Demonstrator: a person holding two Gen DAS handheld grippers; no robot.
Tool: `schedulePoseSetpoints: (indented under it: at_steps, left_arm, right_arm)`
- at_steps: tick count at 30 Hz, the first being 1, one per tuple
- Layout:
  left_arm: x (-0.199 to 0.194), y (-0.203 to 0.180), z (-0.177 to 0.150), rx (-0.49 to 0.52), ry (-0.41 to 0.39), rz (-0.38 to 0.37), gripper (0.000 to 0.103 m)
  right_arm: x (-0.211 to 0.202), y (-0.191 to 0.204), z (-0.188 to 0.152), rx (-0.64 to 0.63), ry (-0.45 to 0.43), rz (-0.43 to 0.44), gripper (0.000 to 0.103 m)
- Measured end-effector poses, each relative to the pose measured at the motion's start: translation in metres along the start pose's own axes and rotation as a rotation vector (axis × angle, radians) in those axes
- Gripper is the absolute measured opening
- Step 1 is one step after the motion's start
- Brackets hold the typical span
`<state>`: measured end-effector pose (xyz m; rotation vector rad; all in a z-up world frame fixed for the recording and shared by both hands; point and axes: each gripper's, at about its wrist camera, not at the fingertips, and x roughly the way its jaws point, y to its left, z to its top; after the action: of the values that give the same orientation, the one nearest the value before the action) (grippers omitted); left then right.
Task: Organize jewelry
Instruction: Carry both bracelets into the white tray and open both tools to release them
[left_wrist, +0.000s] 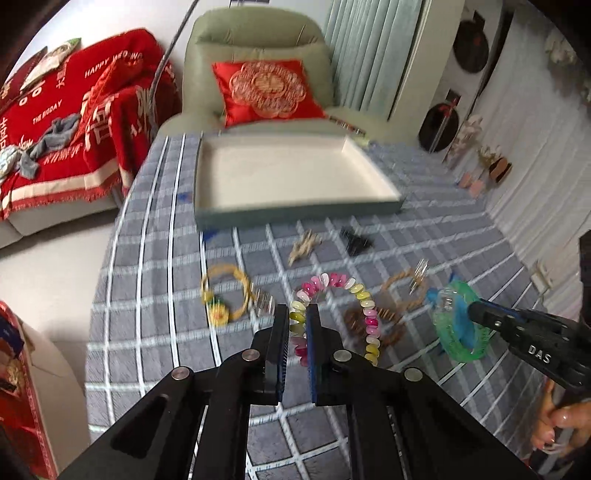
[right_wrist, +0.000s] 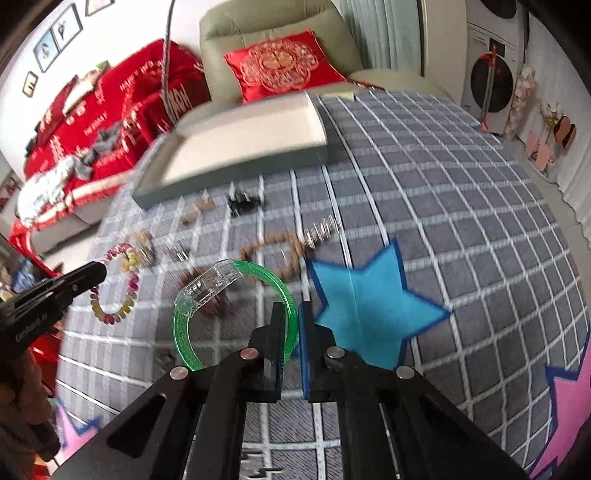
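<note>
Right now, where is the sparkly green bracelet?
The green bracelet is pinched between the right gripper fingers, lifted over the checked cloth, just left of the blue star and near the brown bead bracelet.

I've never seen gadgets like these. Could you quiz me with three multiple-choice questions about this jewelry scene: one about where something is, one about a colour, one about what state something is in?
1. Where does the tray sit?
A. At the table's far side, beyond the jewelry
B. On the armchair
C. Under the left gripper

2. What colour is the bangle held by the right gripper?
A. Red
B. Green with a clear section
C. Black

3. What is the left gripper doing?
A. Hanging wide open with nothing in it
B. Gripping the tray
C. Closed on the bead bracelet

Answers: 1 A, the tray lies past the scattered pieces, nearer the armchair. 2 B, green plastic runs between its fingers. 3 C, the coloured beads pass between its two fingers.
</note>
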<state>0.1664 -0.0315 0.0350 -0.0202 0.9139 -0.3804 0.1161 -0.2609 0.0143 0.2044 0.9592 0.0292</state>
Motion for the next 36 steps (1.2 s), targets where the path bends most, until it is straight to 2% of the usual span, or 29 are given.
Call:
schedulePoseSetpoints:
  at_steps: [6, 8, 10, 16, 20, 23, 28, 34, 36]
  left_arm:
    - [-0.015, 0.003, 0.057, -0.013, -0.068, -0.009, 0.023]
    - [-0.011, 0.005, 0.078, -0.026, -0.069, -0.016, 0.023]
    - [0.001, 0.010, 0.102, -0.051, -0.054, -0.022, 0.023]
    - [0.048, 0.024, 0.150, -0.050, -0.043, 0.046, 0.023]
    - [0.102, 0.040, 0.174, -0.073, -0.013, 0.089, 0.023]
    - [0.140, 0.052, 0.180, -0.086, 0.021, 0.113, 0.023]
    - [0.201, 0.070, 0.180, -0.076, 0.084, 0.164, 0.023]
    - [0.229, 0.073, 0.176, -0.048, 0.122, 0.215, 0.023]
    - [0.228, 0.068, 0.174, -0.024, 0.109, 0.244, 0.023]
  right_arm:
    - [-0.012, 0.013, 0.064, -0.040, -0.049, 0.018, 0.008]
    - [-0.009, 0.016, 0.087, -0.039, -0.053, 0.023, 0.008]
    - [0.000, 0.018, 0.112, -0.027, -0.046, 0.032, 0.008]
    - [0.044, 0.020, 0.174, -0.019, -0.031, 0.010, 0.008]
    - [0.086, 0.020, 0.208, -0.003, -0.010, -0.012, 0.008]
    - [0.125, 0.019, 0.226, -0.002, 0.000, -0.036, 0.008]
    - [0.179, 0.014, 0.237, 0.013, 0.046, -0.059, 0.008]
    - [0.220, 0.012, 0.235, -0.022, 0.089, -0.095, 0.008]
    - [0.226, 0.012, 0.232, -0.028, 0.100, -0.091, 0.008]
